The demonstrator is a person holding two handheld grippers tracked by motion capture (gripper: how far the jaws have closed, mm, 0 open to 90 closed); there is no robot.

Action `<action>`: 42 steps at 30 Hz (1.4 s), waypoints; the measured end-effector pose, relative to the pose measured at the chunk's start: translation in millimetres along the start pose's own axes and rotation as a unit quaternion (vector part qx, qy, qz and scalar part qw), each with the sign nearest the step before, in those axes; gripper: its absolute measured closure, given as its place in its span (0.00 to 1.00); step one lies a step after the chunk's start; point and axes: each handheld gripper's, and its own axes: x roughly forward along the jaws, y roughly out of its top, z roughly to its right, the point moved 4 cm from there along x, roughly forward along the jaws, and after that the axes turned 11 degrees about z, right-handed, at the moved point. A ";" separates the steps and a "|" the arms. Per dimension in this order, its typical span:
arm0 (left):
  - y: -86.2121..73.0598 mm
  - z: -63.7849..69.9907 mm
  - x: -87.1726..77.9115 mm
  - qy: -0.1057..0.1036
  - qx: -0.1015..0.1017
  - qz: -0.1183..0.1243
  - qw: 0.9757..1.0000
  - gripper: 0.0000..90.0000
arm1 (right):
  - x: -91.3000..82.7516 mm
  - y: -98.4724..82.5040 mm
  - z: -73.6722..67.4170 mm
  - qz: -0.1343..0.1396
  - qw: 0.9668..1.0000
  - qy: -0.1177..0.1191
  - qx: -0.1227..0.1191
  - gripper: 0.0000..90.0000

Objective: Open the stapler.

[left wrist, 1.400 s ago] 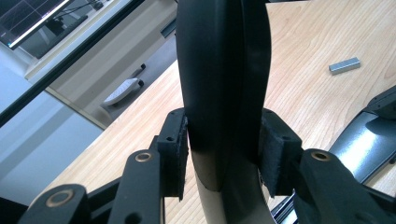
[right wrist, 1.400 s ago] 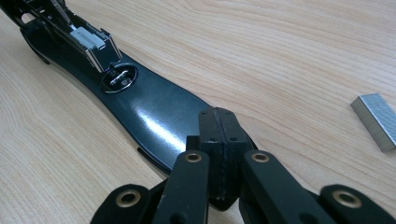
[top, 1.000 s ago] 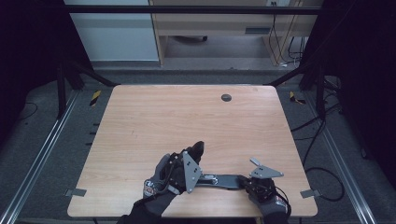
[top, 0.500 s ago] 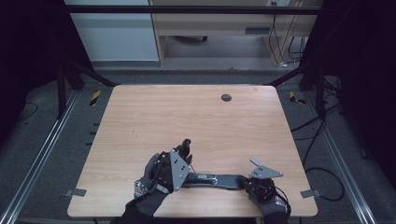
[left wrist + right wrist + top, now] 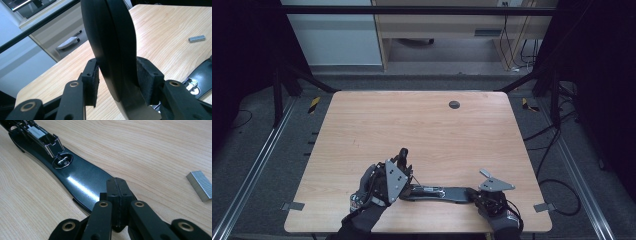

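Black stapler (image 5: 437,192) is laid open along the bench (image 5: 422,130) near edge, long axis running between the two claws. Its base end is pinned flat under the right claw (image 5: 117,195), pads together. Its raised top arm (image 5: 110,45) stands between the left claw (image 5: 117,82) pads, which have just been opening; right pad touching, left apart. Loose staple strip (image 5: 200,185) is noted beside the right claw. Magazine channel (image 5: 40,133) contents cannot be told.

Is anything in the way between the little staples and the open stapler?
No. Only bare table lies between the staples and the stapler's open tray. The lid stands up, out of the way.
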 end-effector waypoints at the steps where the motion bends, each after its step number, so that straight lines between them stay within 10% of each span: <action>1: -0.4 -0.3 -0.2 0.001 -0.002 0.001 1.000 0.60 | -0.2 0.0 -0.4 -0.001 1.000 0.001 0.002 1.00; 36: -17.6 -22.9 -13.0 0.016 -0.050 -0.001 0.999 0.58 | 0.2 0.1 -0.2 0.000 1.000 0.000 -0.002 1.00; 42: -29.3 -35.9 -19.7 0.011 -0.085 -0.002 0.996 0.57 | -0.1 0.1 0.1 -0.002 1.000 0.000 0.001 1.00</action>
